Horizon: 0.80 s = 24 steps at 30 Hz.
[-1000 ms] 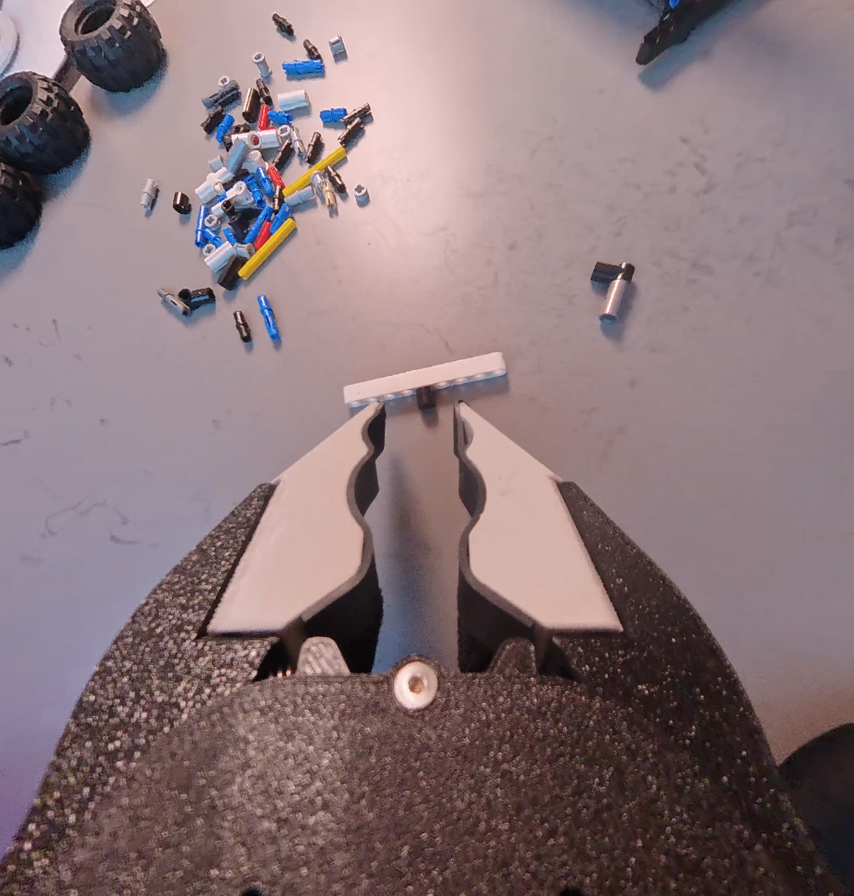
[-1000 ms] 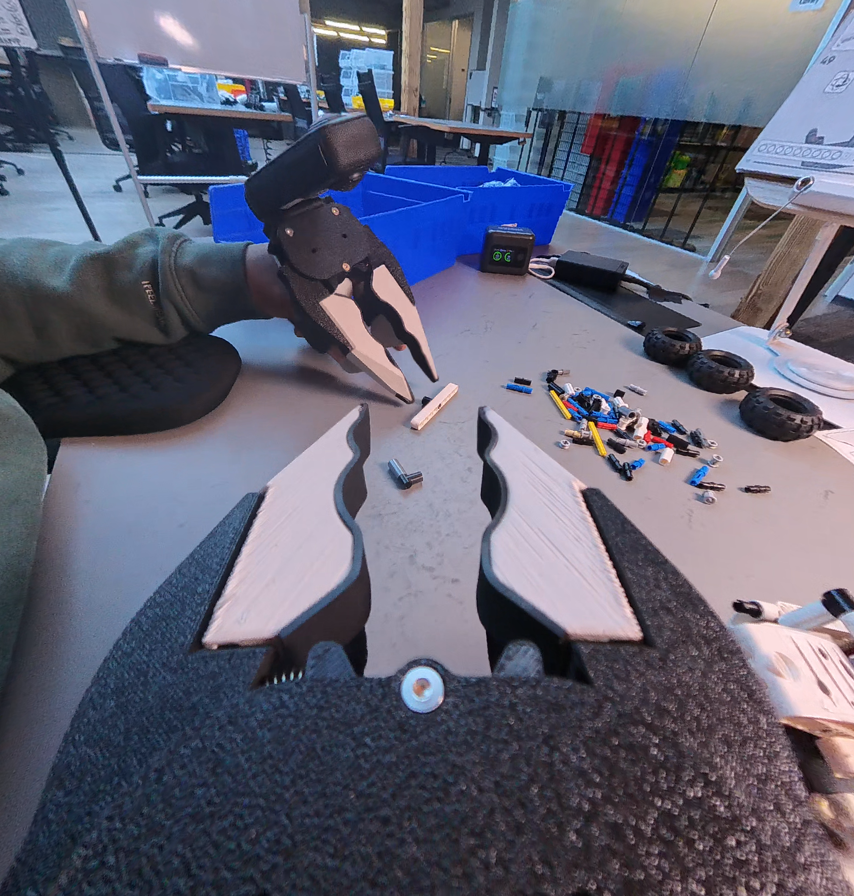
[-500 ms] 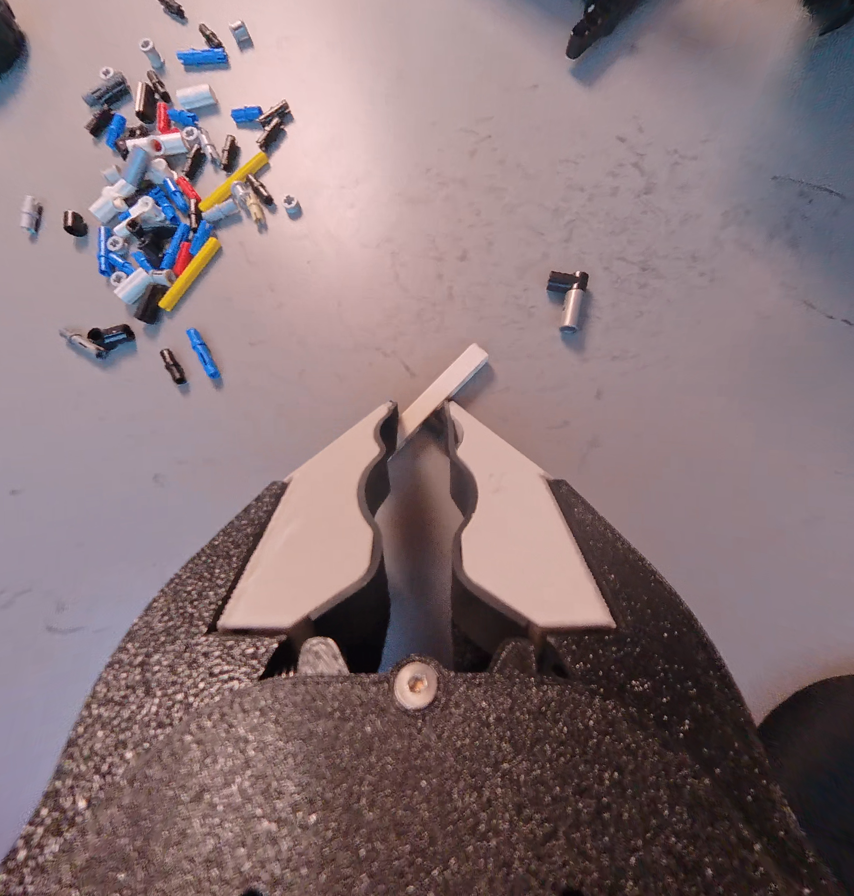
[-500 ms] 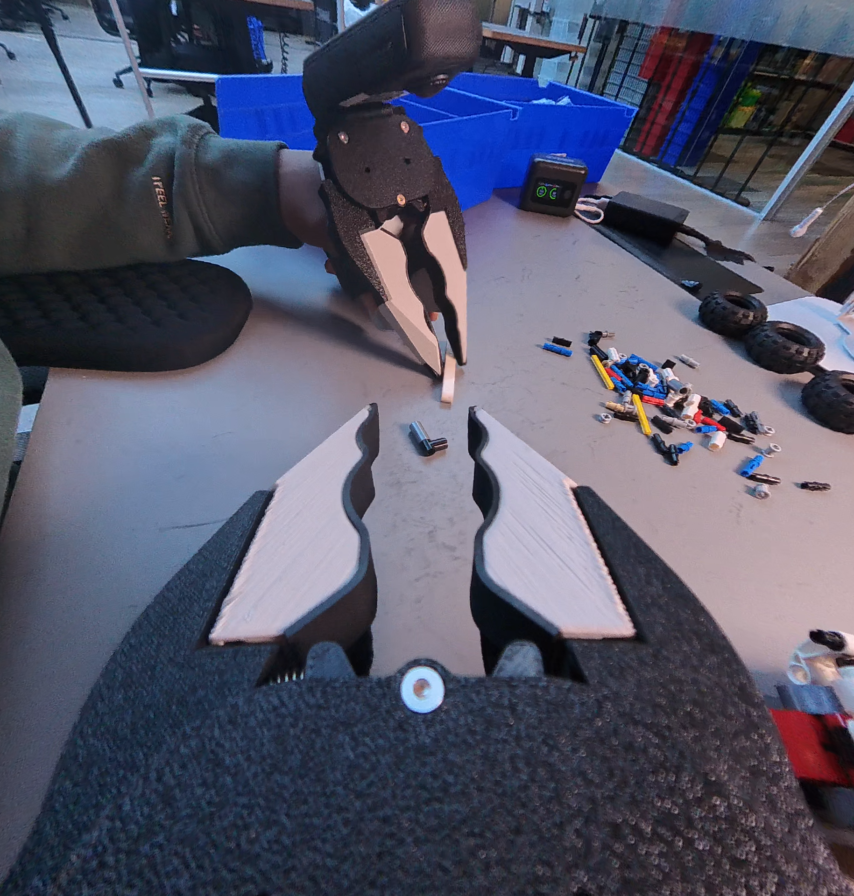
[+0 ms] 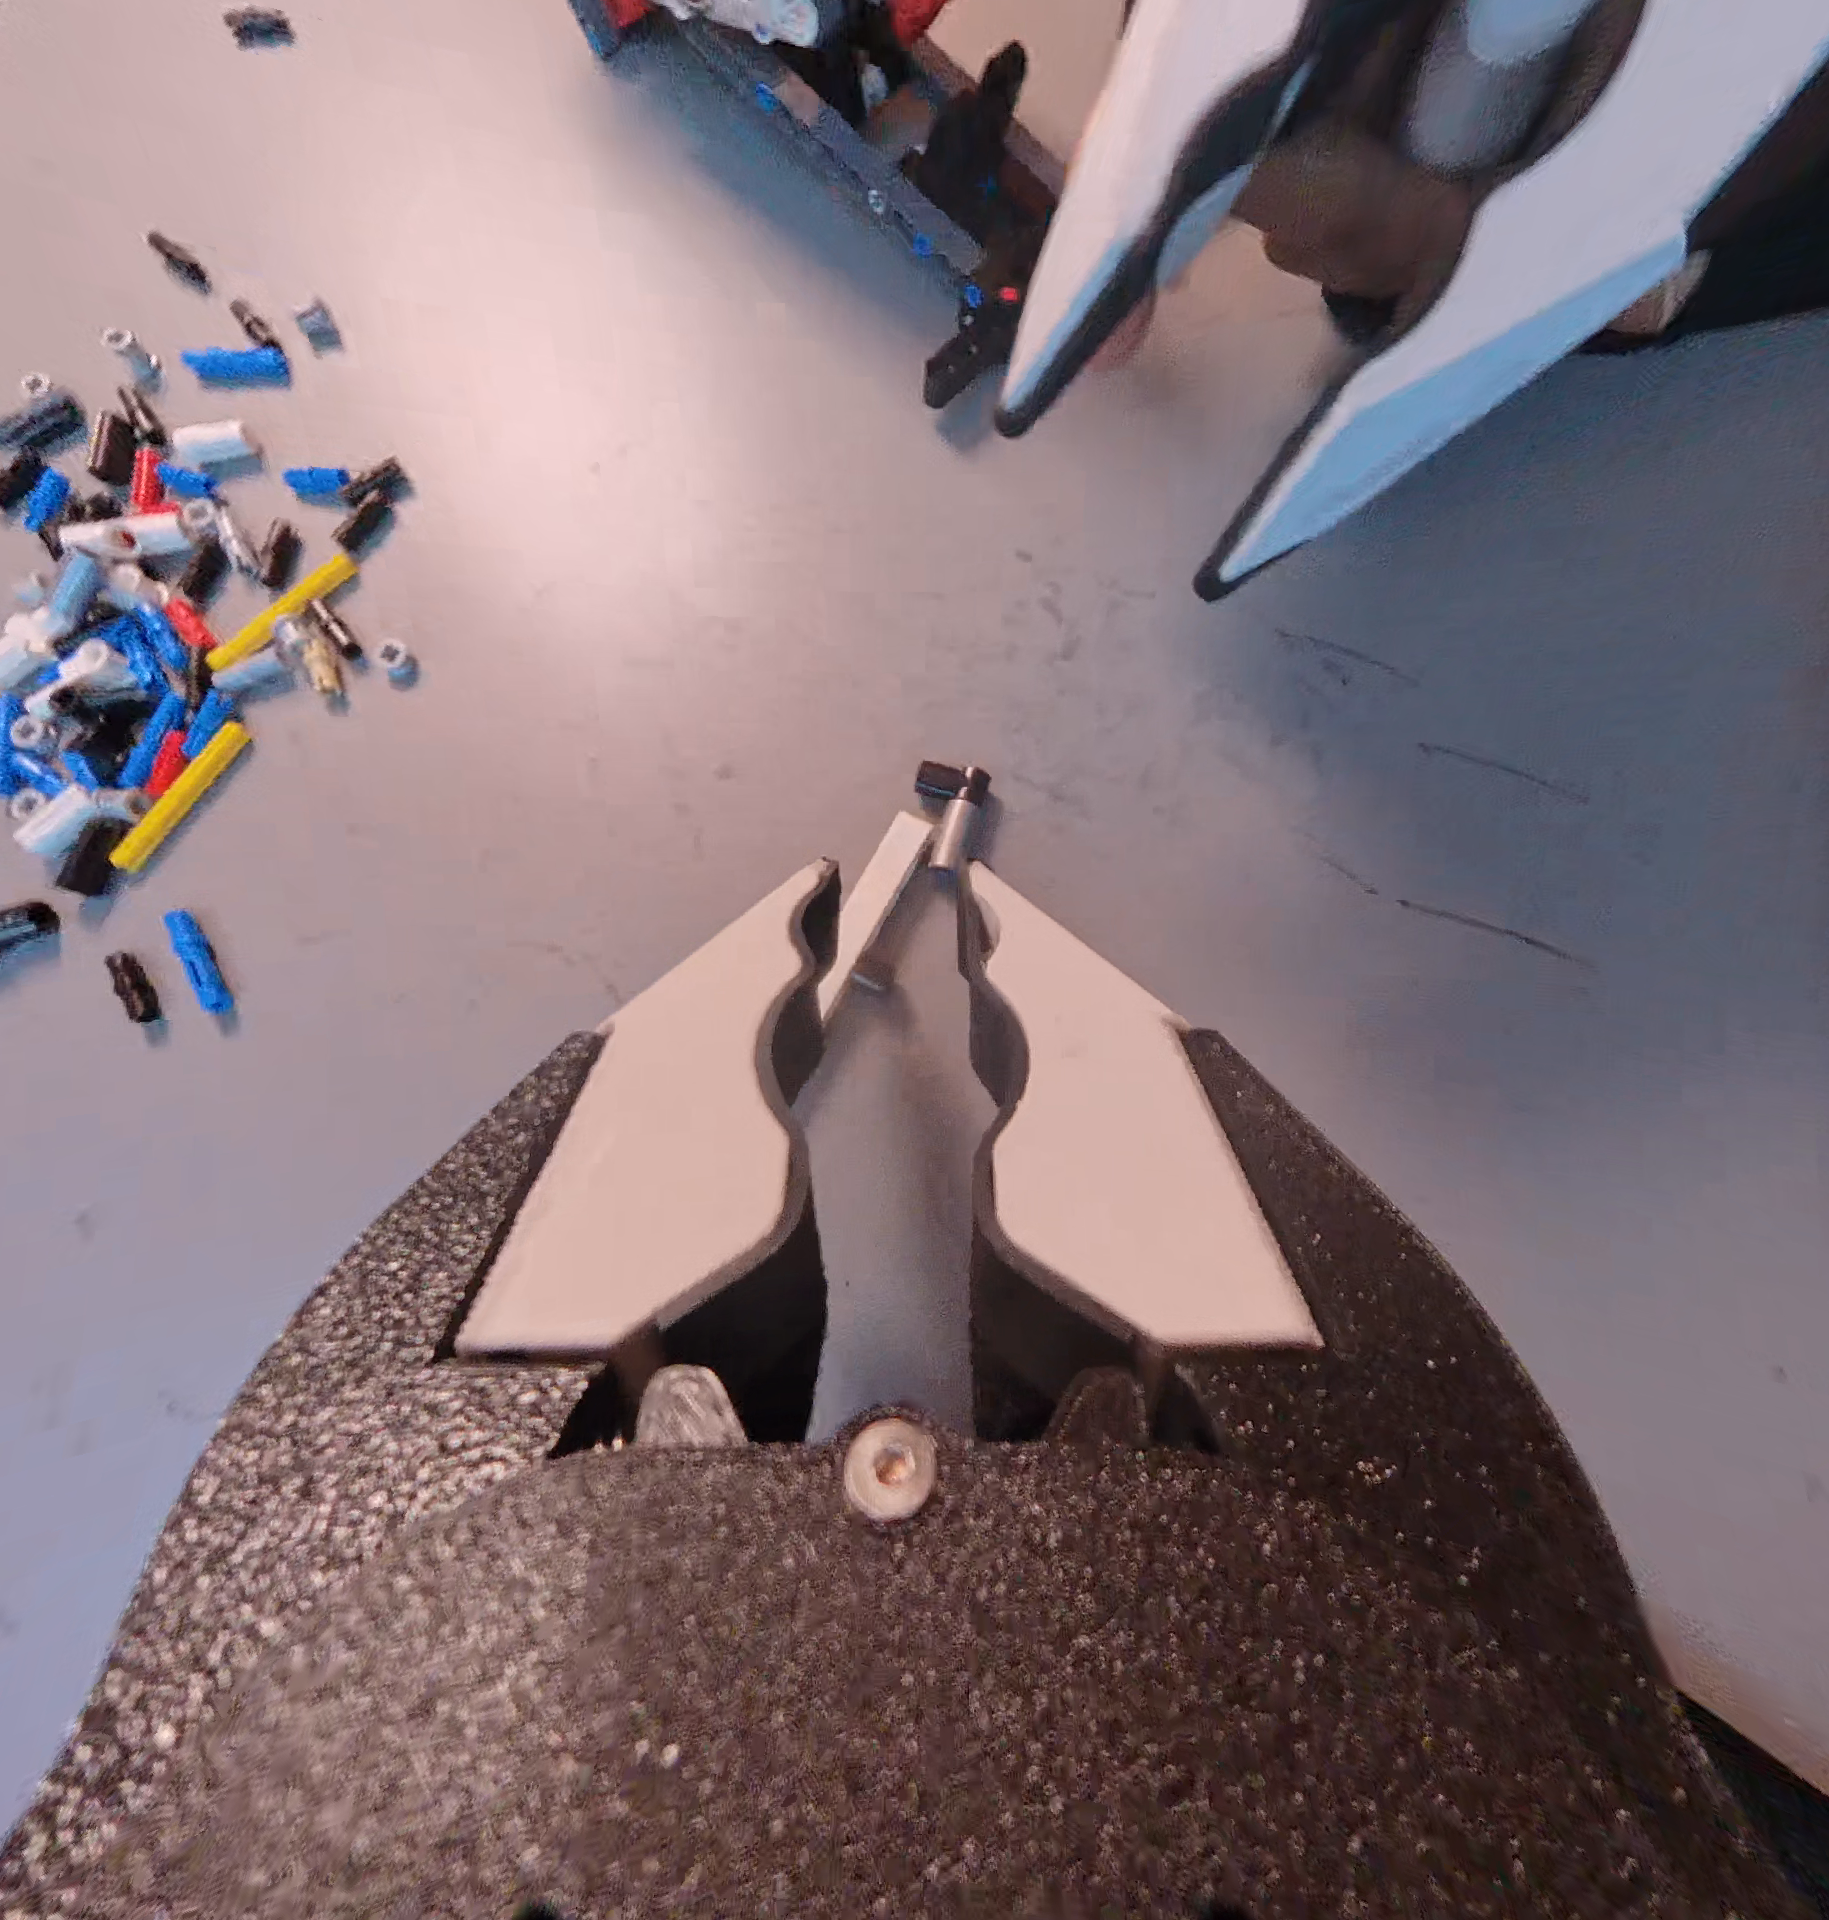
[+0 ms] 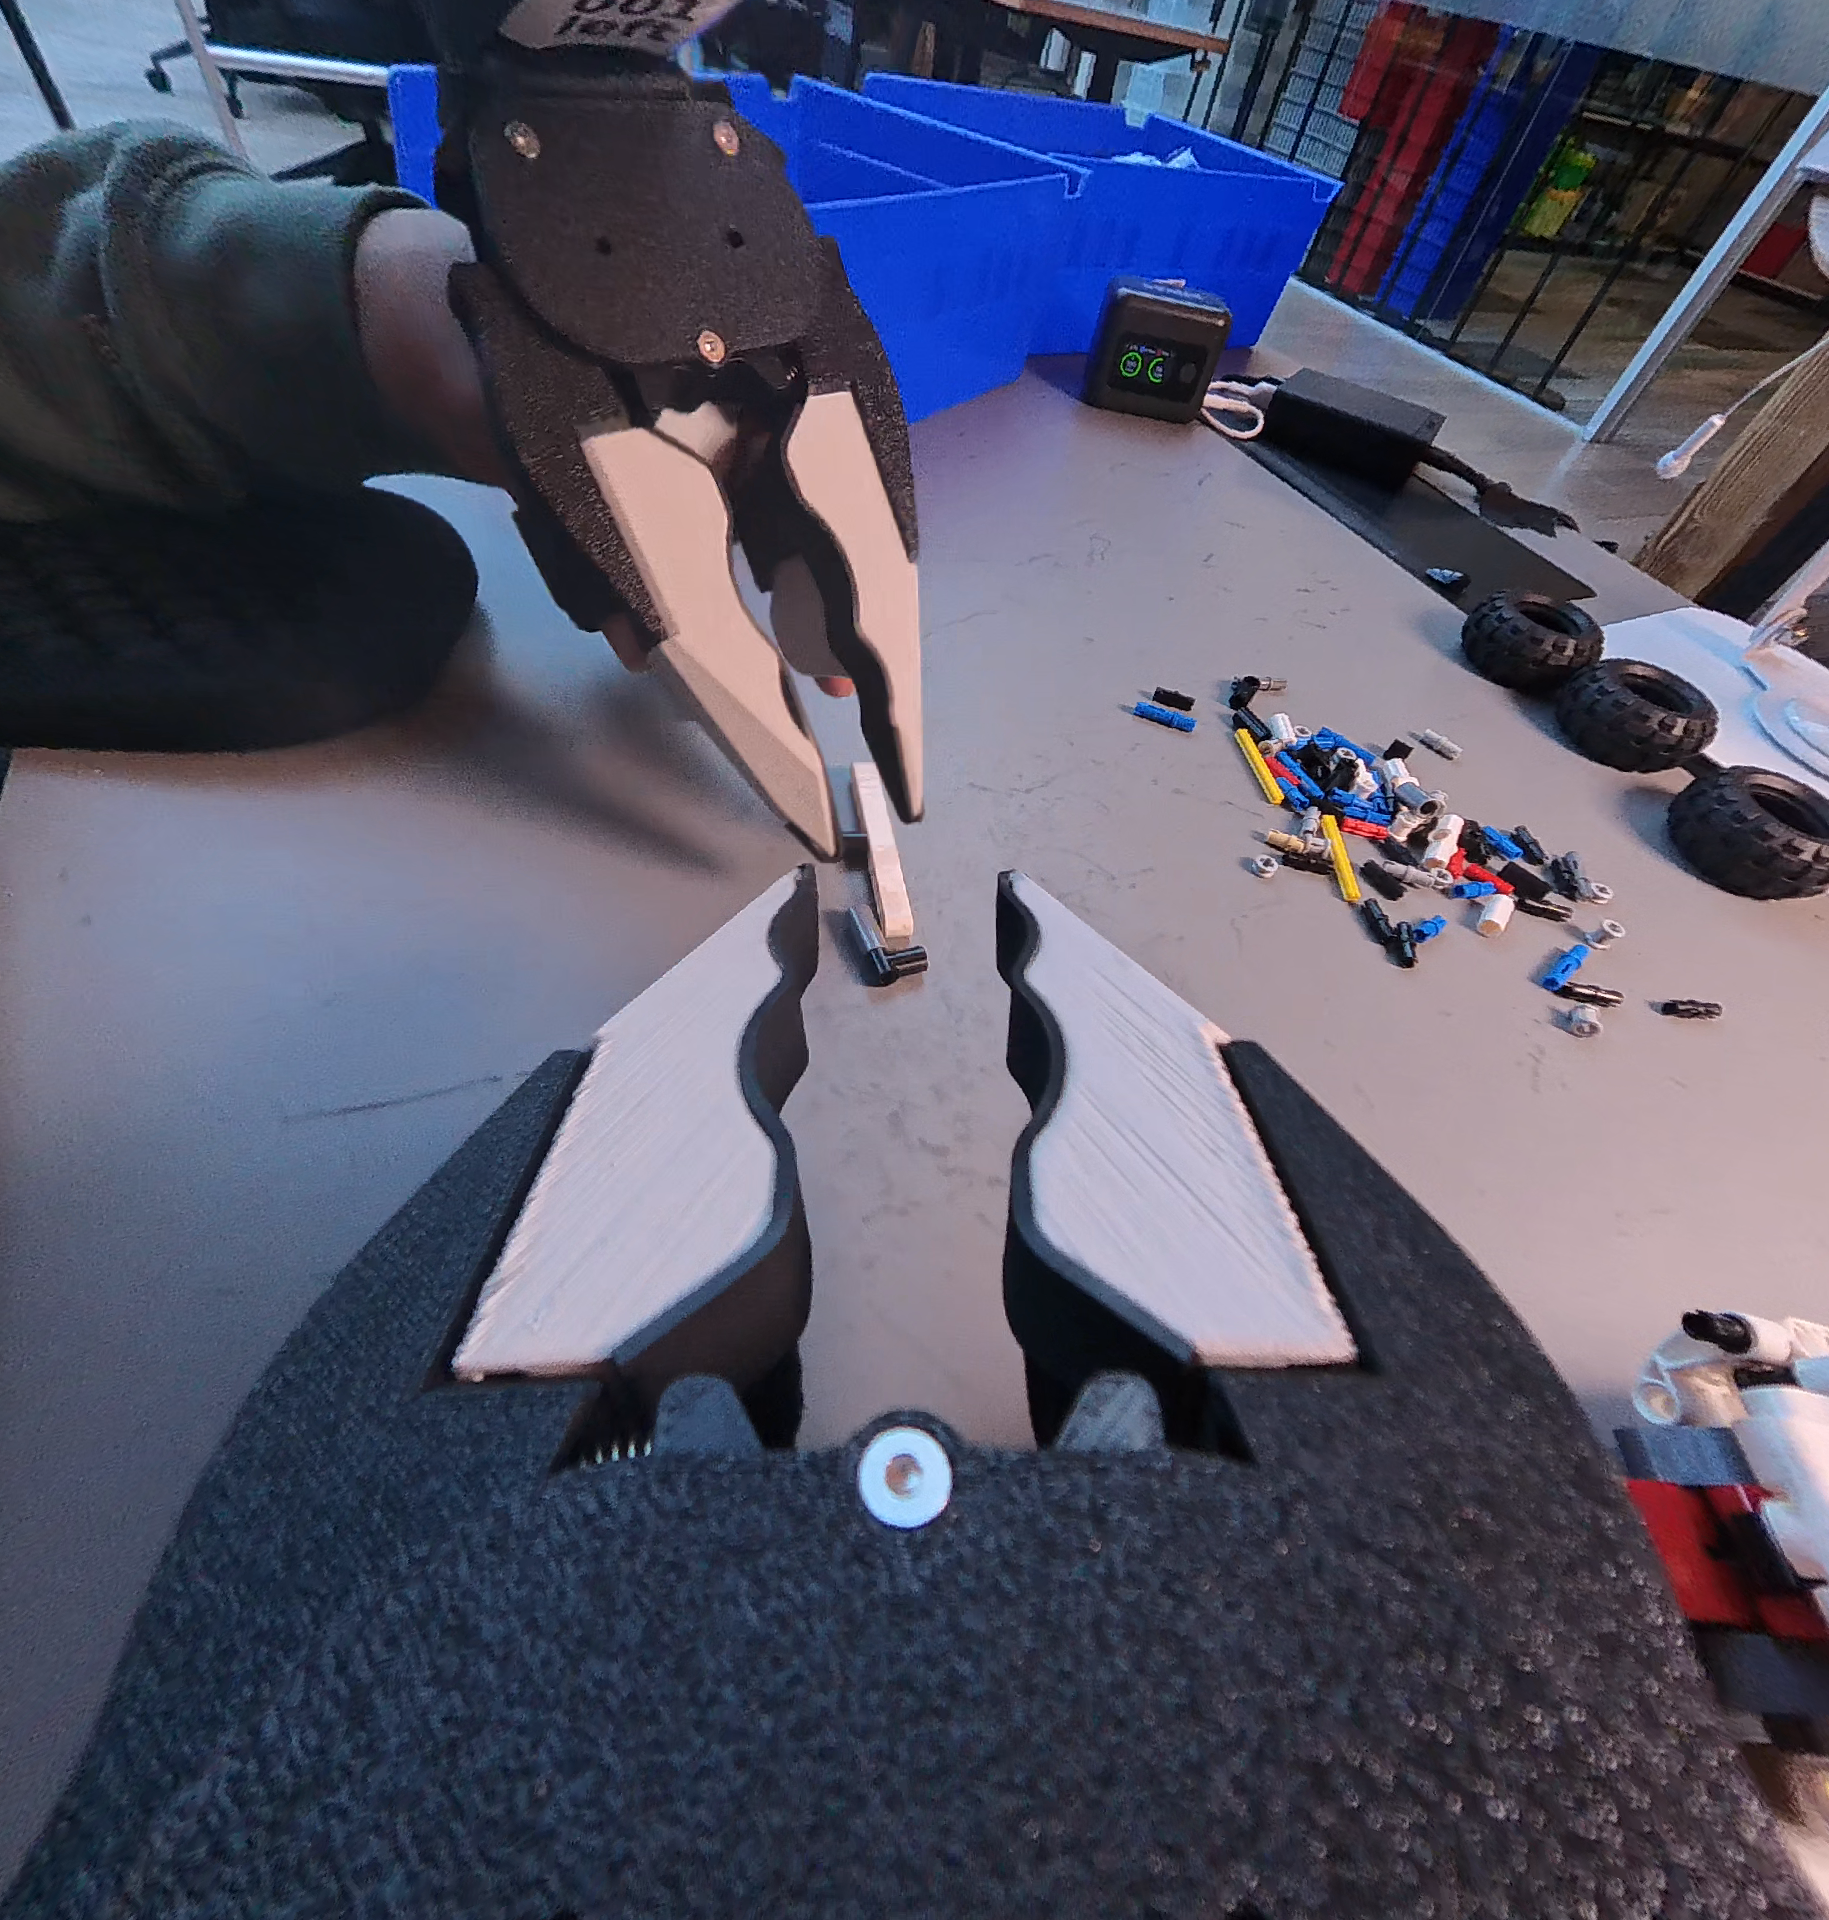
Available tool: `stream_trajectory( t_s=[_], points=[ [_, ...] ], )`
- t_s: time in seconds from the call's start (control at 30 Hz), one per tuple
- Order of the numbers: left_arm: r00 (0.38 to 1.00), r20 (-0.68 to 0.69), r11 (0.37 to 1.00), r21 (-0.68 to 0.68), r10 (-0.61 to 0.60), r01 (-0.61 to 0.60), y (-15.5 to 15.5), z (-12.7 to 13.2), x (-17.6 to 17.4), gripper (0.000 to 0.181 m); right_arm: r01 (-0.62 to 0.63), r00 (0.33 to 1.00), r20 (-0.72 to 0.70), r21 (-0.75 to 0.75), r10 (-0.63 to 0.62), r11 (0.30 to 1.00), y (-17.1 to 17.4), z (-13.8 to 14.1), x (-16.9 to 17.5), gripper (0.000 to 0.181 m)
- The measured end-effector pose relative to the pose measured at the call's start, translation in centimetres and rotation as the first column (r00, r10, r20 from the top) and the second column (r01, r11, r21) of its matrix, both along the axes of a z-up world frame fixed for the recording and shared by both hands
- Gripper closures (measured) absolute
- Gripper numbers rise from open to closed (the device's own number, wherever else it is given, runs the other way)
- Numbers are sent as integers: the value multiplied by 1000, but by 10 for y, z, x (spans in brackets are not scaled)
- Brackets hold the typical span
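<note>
Left gripper has its fingers clamped on a white beam; right gripper sits fingers apart, an elbow pin just ahead.

A pale white beam with a black peg lies on a plain grey table beside a small connector that is black at one end and grey at the other. The left gripper and right gripper both have speckled black bodies and light grey fingers edged in black. A scatter of small parts mixes blue, black, pale grey, red and yellow, near three black knobbly tyres and bright blue bins; a sleeve is dark olive green.
</note>
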<state>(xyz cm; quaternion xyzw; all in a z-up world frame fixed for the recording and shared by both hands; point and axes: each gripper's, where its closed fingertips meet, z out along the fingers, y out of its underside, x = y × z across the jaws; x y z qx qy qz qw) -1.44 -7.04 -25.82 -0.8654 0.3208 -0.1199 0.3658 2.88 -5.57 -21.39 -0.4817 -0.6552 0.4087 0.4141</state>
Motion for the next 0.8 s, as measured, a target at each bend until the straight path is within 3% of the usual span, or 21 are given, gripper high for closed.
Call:
stream_trajectory(
  t_s=[0.1,0.23,0.47,0.6,0.73,0.8],
  points=[
    [995,-63,996,15,-82,83,-6,-3,16,167,5,1000,7,21,-5,1000,1,-2,1,148],
    [986,-153,998,6,-65,66,0,-17,15,159,0,1000,17,31,-1,1000,0,-4,1,148],
    [986,-127,992,41,-112,118,5,-15,27,181,-9,1000,30,72,6,997,-1,-7,2,148],
    [988,38,987,57,-149,147,0,1,36,181,-50,998,46,212,41,976,-3,-14,7,147],
    [992,-7,990,47,-129,129,0,-6,27,181,-77,992,123,331,38,941,-3,-31,8,146],
    [989,-49,990,28,-138,139,-1,-14,29,171,-87,989,138,330,43,940,-5,-34,7,147]
  ],
)
